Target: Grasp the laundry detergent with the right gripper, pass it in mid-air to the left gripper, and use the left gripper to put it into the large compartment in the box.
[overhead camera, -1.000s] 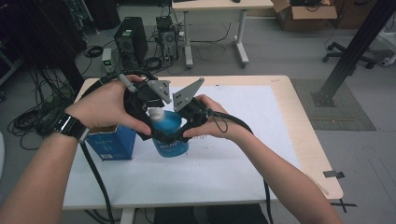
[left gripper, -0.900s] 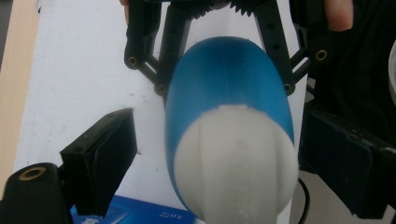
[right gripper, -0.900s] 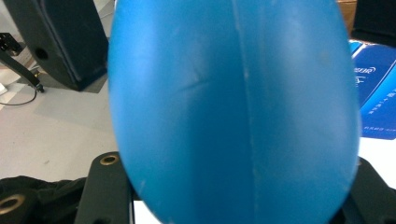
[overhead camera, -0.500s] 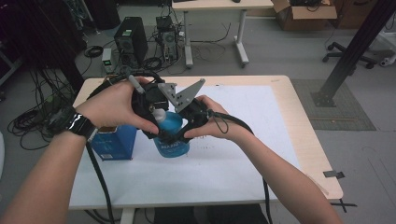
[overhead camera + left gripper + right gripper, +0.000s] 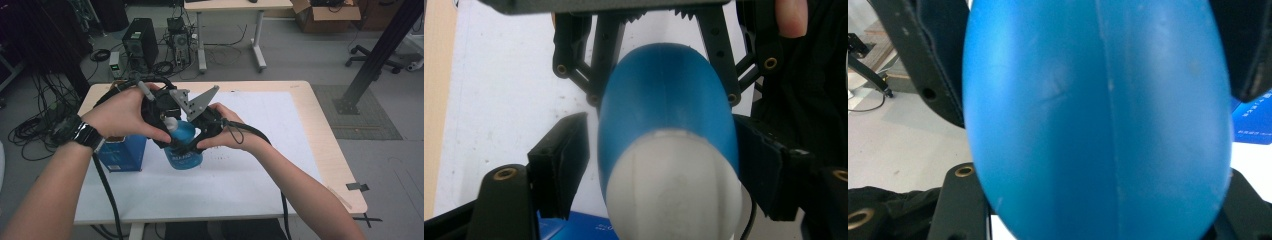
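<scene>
The right gripper point(image 5: 192, 145) clamps the blue bottle's point(image 5: 184, 147) body to steady it upright on the white sheet at the surface's point(image 5: 300, 95) near left. The left gripper point(image 5: 167, 122) straddles its white cap point(image 5: 674, 185), jaws having just been closing, one side short of contact, likely for unscrewing. A blue box point(image 5: 122, 152) stands just left. Beyond, computers and cables crowd the floor.

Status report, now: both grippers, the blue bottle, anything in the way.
Right gripper shut on the blue bottle, held above the table. Left gripper jaws just been closing around its white cap, one side still apart. Blue box alongside, no obstruction.
</scene>
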Available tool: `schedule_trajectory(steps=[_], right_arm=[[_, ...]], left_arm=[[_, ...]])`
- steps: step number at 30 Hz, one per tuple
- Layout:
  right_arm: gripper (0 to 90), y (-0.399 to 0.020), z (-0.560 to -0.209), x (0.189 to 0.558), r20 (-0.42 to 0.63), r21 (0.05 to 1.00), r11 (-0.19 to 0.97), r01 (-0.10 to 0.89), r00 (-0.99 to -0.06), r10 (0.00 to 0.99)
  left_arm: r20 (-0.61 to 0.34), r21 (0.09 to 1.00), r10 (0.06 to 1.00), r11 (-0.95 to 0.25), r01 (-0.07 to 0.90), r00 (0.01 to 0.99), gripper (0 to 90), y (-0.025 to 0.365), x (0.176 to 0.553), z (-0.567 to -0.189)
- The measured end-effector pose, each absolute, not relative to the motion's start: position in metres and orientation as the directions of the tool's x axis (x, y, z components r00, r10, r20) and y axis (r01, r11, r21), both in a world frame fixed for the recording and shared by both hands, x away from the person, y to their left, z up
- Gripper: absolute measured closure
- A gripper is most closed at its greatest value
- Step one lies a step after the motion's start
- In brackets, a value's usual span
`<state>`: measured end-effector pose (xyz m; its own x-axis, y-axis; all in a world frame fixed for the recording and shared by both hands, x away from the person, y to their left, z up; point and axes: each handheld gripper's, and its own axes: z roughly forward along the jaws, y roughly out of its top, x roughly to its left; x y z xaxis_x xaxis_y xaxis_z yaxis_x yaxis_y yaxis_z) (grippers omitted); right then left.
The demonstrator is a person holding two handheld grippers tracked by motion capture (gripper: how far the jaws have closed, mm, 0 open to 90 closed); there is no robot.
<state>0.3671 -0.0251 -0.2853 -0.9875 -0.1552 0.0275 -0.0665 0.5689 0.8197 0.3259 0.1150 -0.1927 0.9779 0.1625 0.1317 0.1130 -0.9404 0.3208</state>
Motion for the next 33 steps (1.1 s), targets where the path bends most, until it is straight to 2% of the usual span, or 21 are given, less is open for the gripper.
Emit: schedule_trajectory(steps=[33], right_arm=[[42.6, -0.0287, -0.2874, 0.3668, 0.026, 0.814, 0.578, -0.065, -0.989, -0.148]], left_arm=[[0.127, 0.296, 0.146, -0.949, 0.103, 0.981, 37.0, 0.1081, 0.3266, -0.195]])
